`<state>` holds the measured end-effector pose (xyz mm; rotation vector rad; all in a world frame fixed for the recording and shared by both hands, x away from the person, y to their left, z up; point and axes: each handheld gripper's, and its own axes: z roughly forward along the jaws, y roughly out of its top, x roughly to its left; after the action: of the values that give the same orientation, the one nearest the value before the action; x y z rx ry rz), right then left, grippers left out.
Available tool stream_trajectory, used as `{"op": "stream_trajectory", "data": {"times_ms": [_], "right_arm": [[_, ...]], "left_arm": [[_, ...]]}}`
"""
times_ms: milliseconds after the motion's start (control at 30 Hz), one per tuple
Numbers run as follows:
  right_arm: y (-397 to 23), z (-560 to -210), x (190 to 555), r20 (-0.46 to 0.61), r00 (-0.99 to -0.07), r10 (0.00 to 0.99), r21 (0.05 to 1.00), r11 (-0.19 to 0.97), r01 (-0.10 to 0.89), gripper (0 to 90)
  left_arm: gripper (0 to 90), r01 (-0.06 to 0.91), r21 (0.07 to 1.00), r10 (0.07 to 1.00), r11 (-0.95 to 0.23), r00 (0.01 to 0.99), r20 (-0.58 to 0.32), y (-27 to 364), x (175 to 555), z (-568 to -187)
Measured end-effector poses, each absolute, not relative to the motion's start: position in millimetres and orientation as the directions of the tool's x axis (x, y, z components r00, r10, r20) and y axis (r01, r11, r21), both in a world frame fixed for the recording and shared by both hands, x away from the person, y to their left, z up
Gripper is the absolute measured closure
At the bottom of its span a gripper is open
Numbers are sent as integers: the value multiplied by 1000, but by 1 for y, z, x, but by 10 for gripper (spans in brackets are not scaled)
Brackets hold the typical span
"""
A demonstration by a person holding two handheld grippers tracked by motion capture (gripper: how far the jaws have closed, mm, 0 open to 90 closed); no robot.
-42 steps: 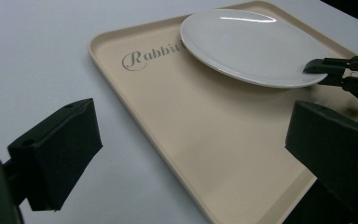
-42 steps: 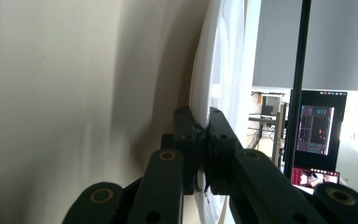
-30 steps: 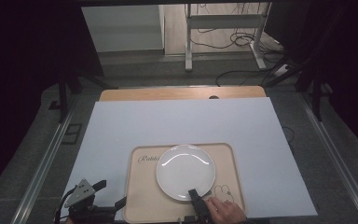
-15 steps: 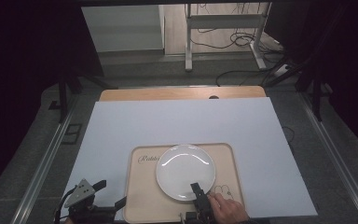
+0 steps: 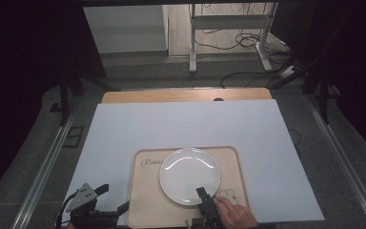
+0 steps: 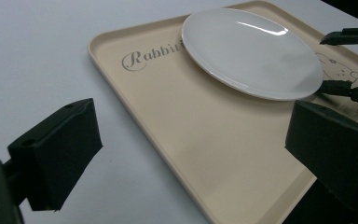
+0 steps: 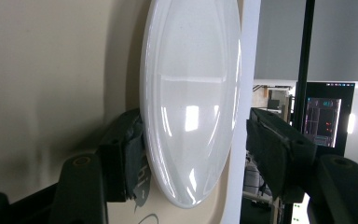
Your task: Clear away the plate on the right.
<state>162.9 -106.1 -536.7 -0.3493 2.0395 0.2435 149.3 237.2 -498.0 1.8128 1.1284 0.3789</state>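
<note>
A round white plate [image 5: 189,175] lies on a beige tray [image 5: 145,205] printed with "Rabbit", near the table's front edge. My right gripper [image 5: 201,192] is open, held by a hand [image 5: 233,214], and its jaws straddle the plate's near rim. In the right gripper view the plate [image 7: 191,70] stands between the jaws of the right gripper [image 7: 198,140]; one jaw lies under the rim against the tray [image 7: 51,70], the other stays apart above it. My left gripper [image 6: 191,158] is open and empty beside the tray's [image 6: 205,154] left front corner, facing the plate [image 6: 251,51].
A white sheet [image 5: 181,124] covers the wooden table [image 5: 186,95]. Metal rails run along both sides. Cables and a desk frame [image 5: 228,28] lie on the floor beyond the table's far edge.
My right gripper has slid forward a little, bringing its jaws over the plate's near rim. The left gripper, plate and tray have not moved.
</note>
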Motion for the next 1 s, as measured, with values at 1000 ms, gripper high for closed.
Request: {"op": "stream_trajectory", "data": {"times_ms": [1000], "right_arm": [[-132, -511, 168, -874, -474, -106, 54, 948, -312, 291]], "left_arm": [[32, 536, 833, 824, -139, 529, -203, 237, 150, -498]]}}
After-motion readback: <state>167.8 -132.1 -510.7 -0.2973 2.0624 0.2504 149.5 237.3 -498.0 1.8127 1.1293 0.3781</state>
